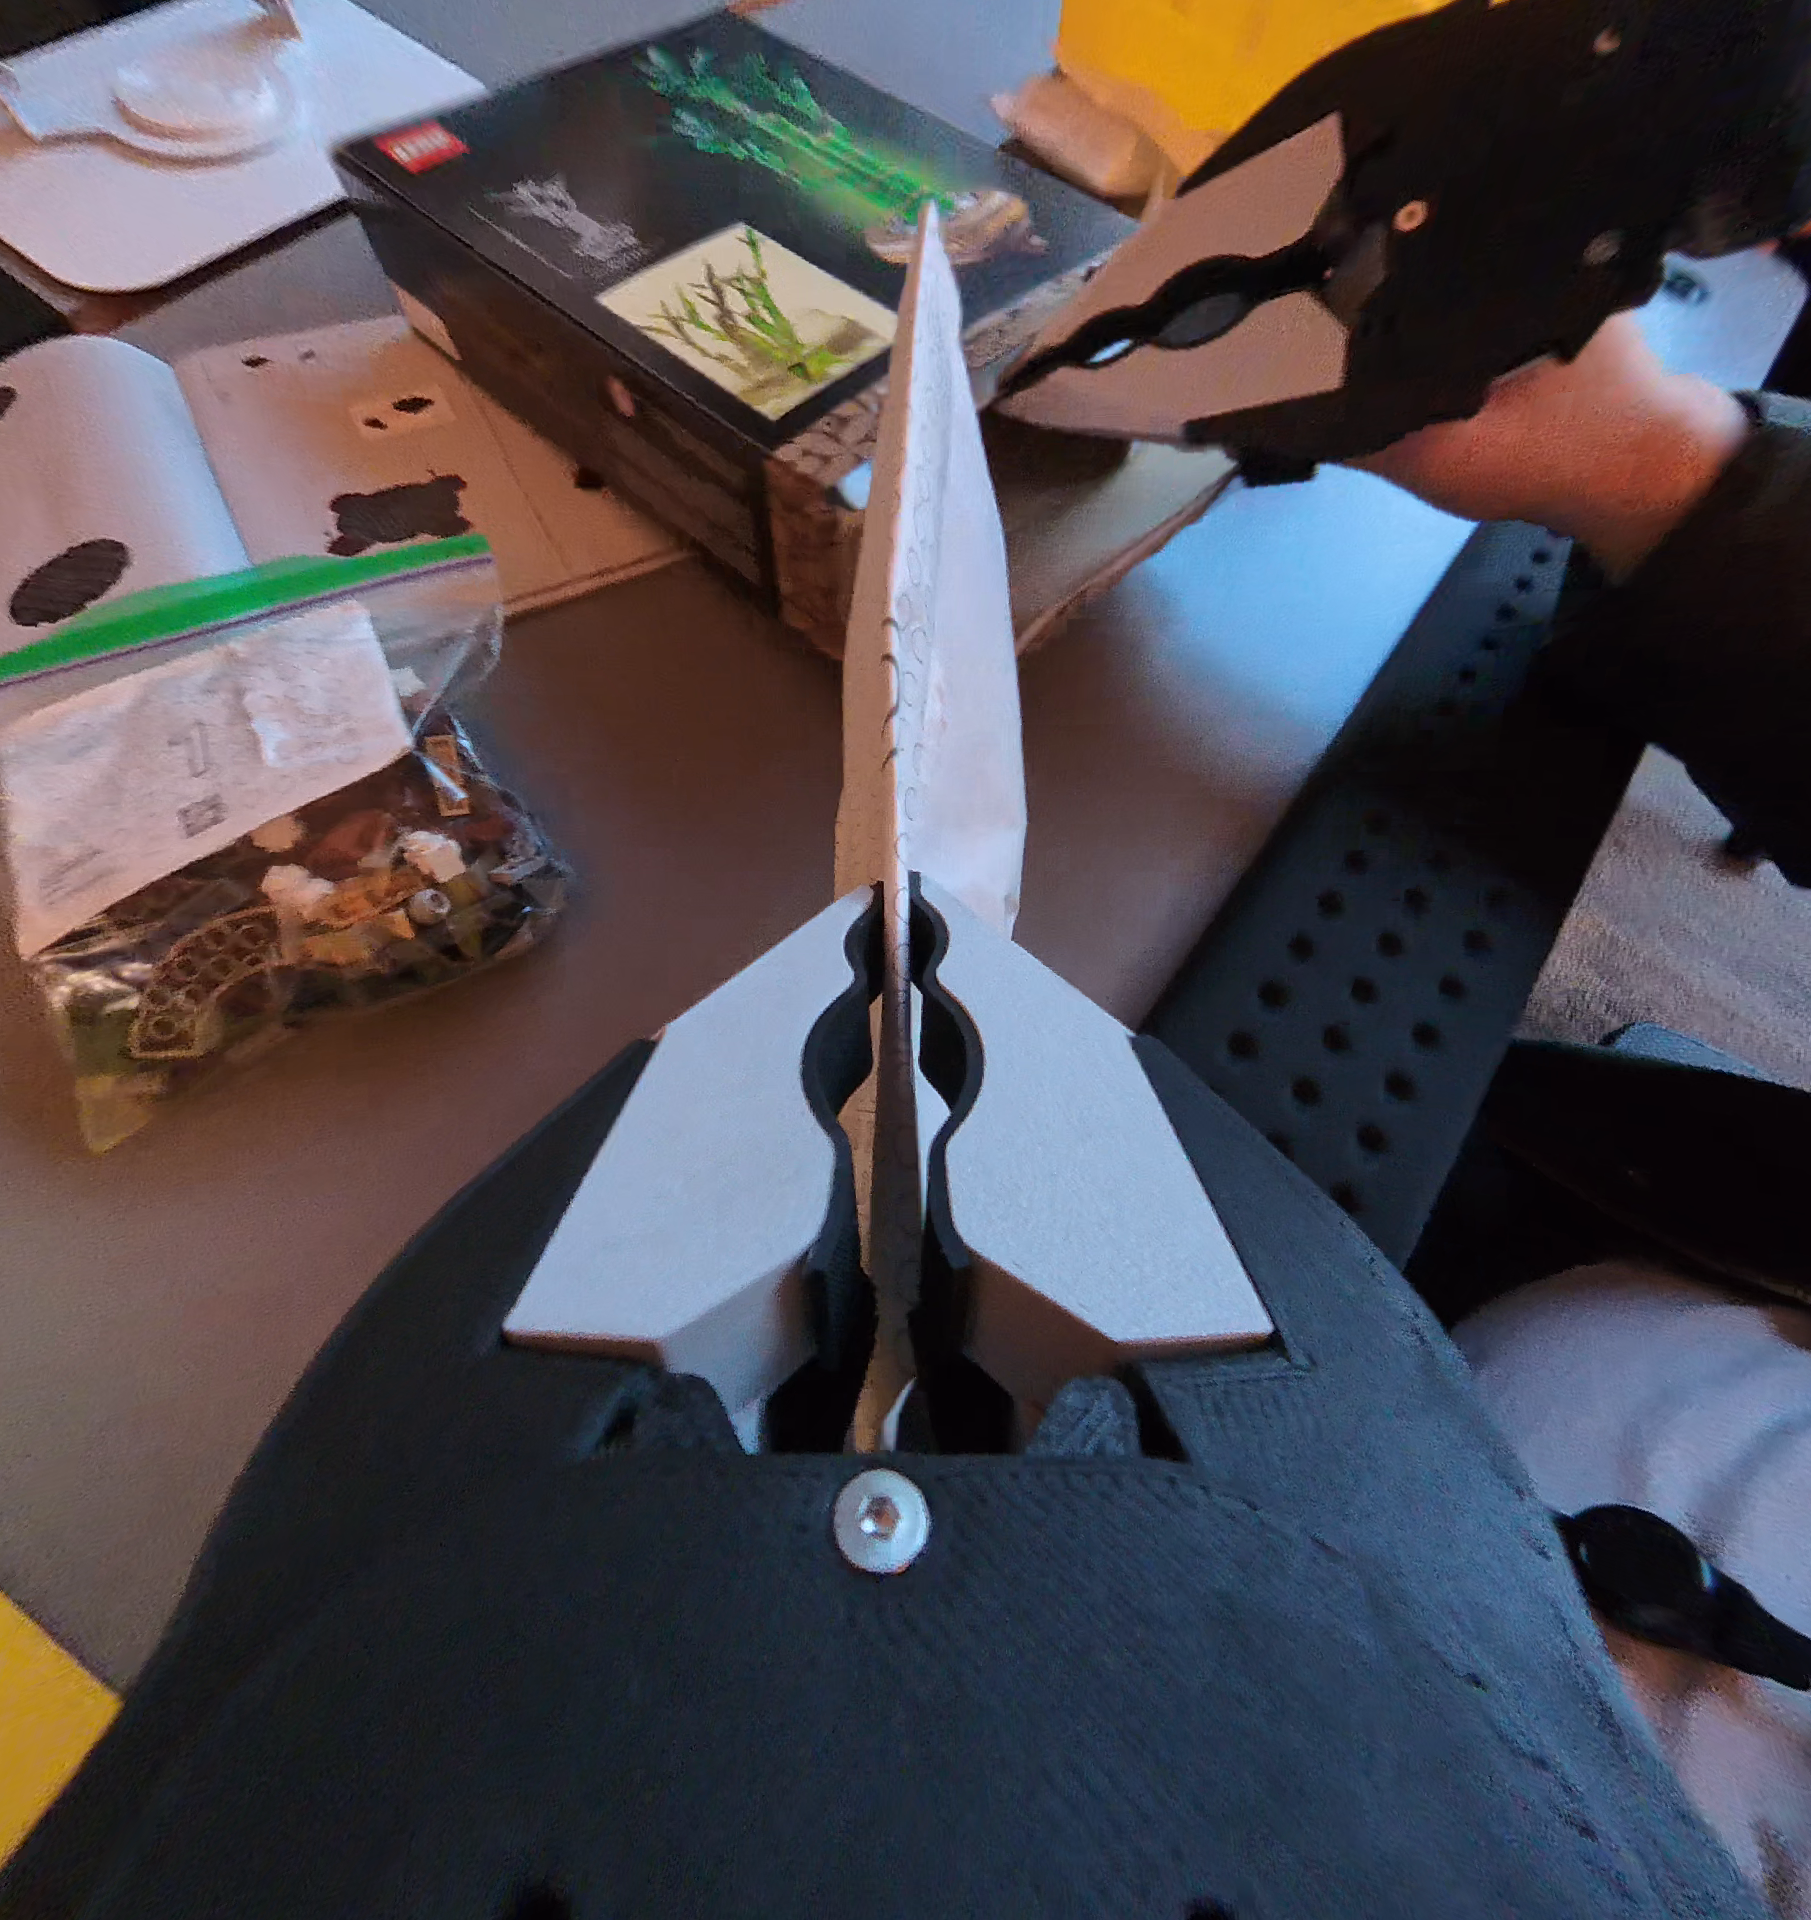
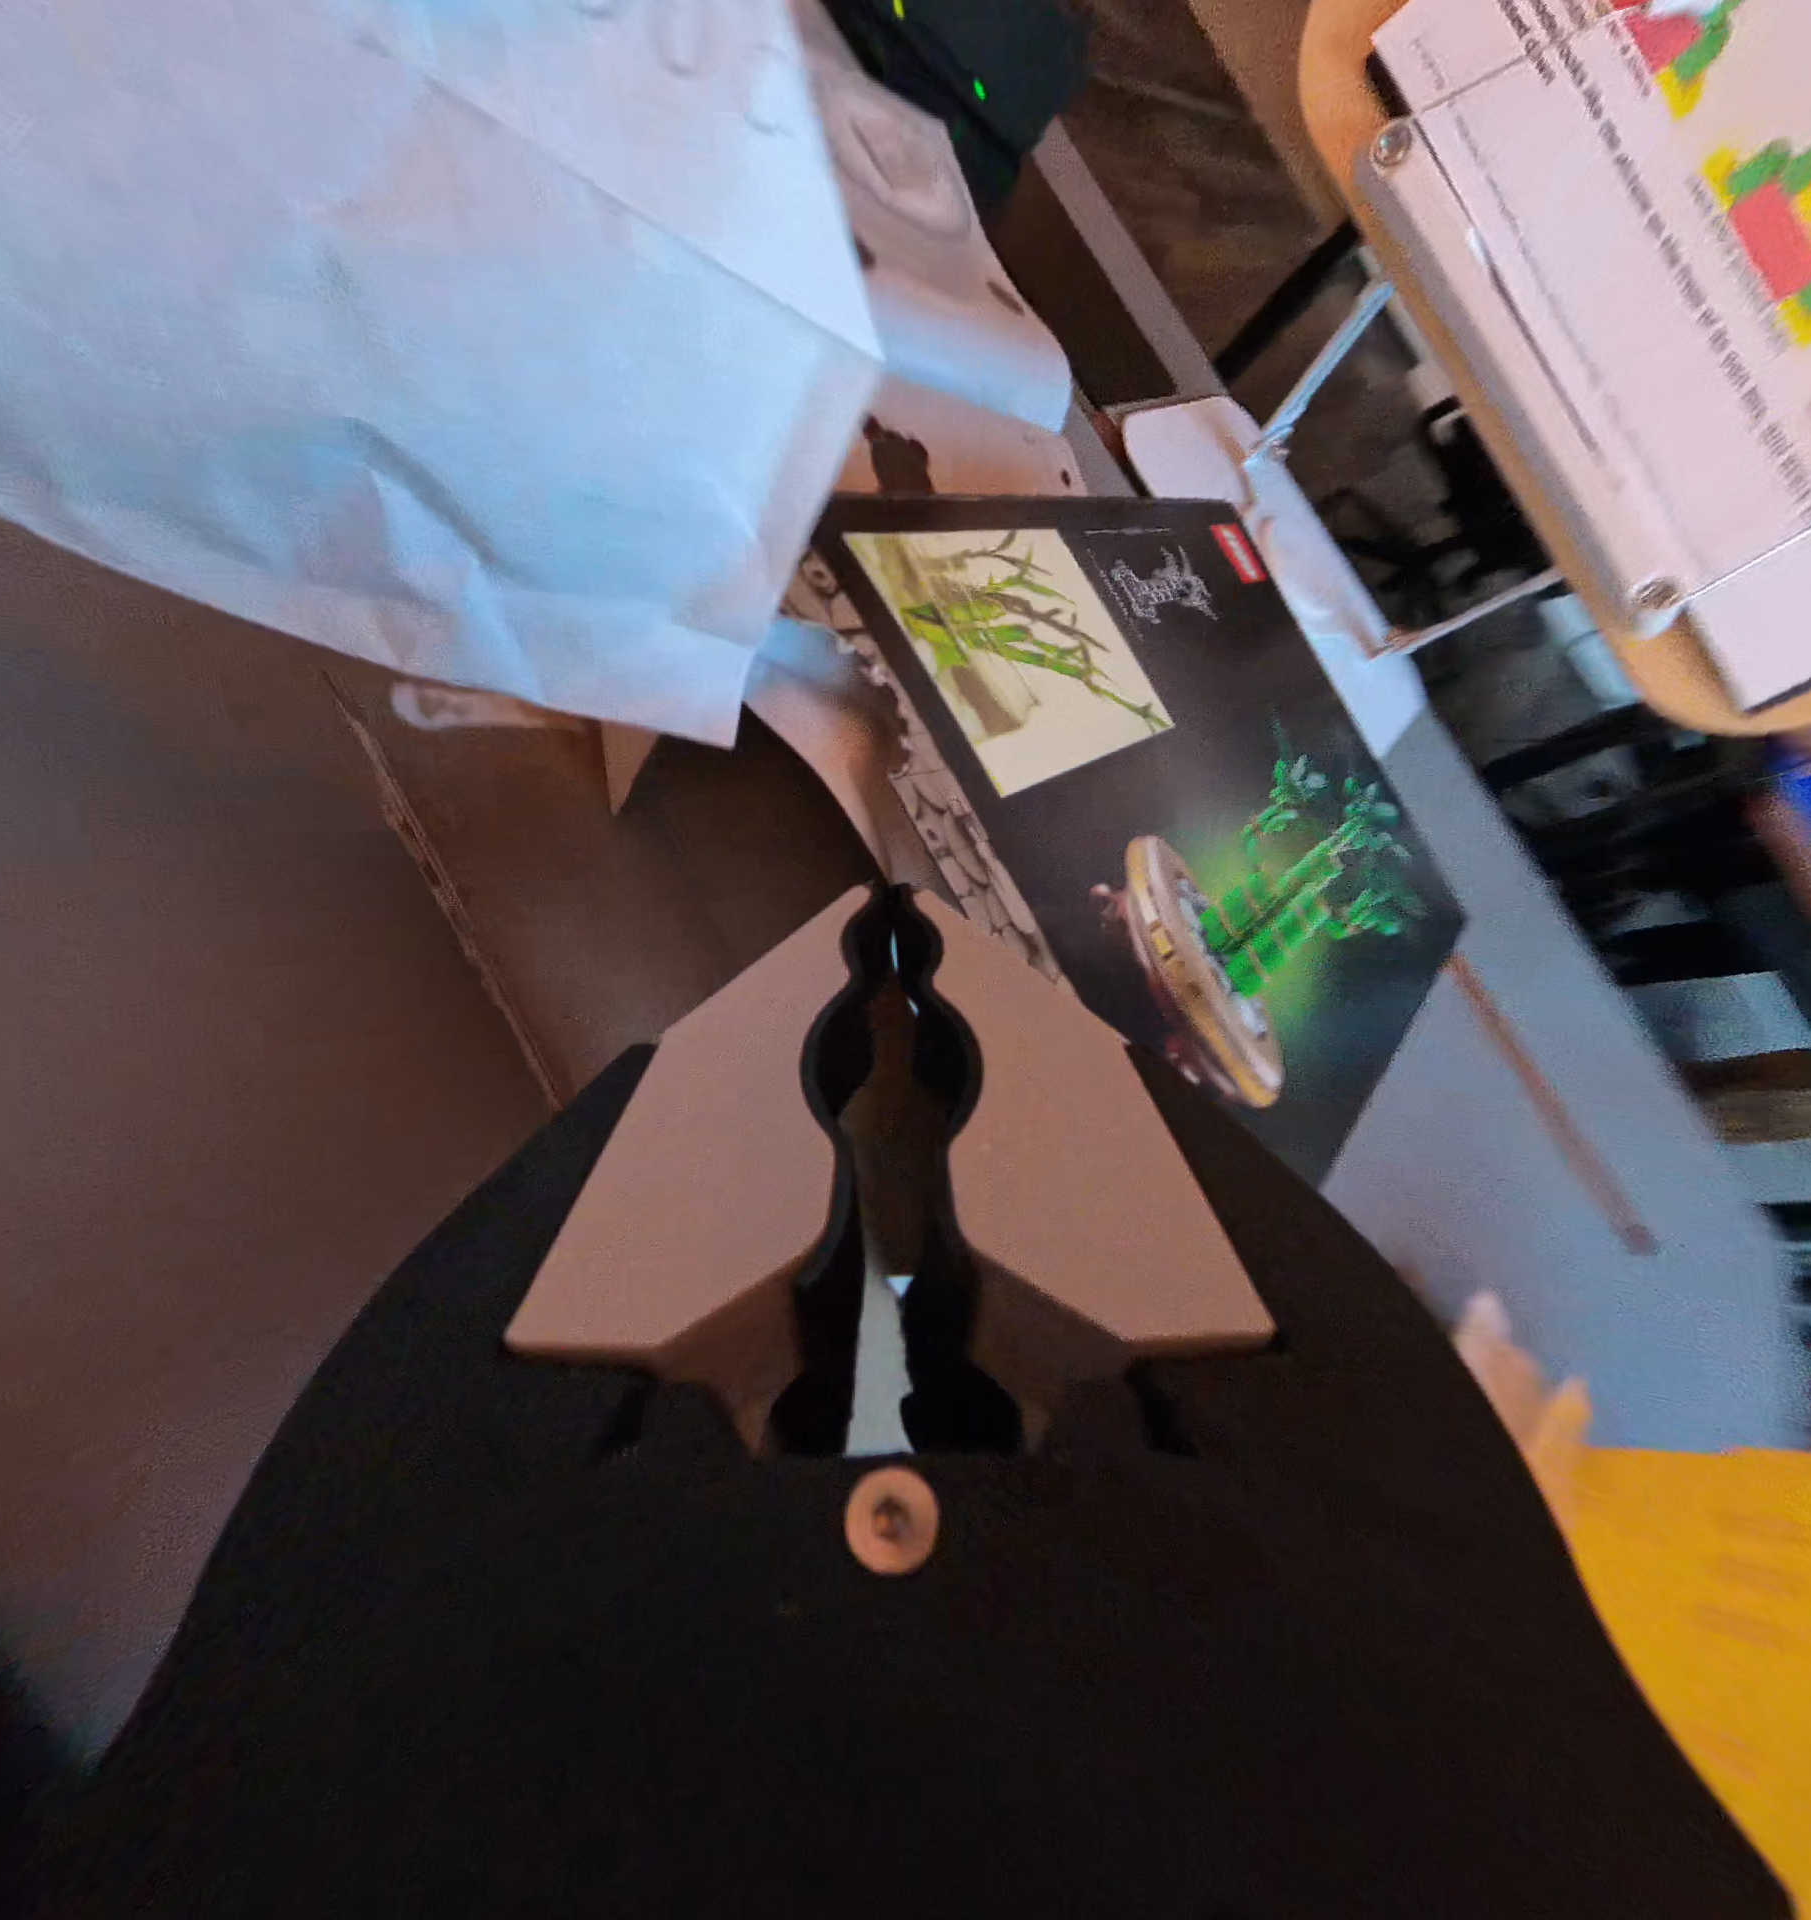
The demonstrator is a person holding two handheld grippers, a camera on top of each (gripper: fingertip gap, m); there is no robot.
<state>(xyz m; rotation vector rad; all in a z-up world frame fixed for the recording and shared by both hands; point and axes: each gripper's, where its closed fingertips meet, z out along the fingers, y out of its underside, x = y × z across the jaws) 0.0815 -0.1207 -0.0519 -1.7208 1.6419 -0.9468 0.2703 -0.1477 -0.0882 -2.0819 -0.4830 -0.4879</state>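
Standing edge-on between the fingers of the left gripper is a white paper bag, pinched flat where the two pads close on it, its free end rising in front of the black toy-brick box that lies on the brown tabletop. The right gripper comes in from the right, a hand behind it, its fingers nearly together at the tips; in its own view I cannot tell whether they grip anything, though the same white bag hangs large and crumpled up and to the left of them. Left of the held bag lies a clear zip bag of small bricks with a green seal, and beyond it an open booklet. A black perforated strip runs along the tabletop's right edge. Beside the box stands a clipboard with a printed sheet, and a yellow sheet sits at the lower right.
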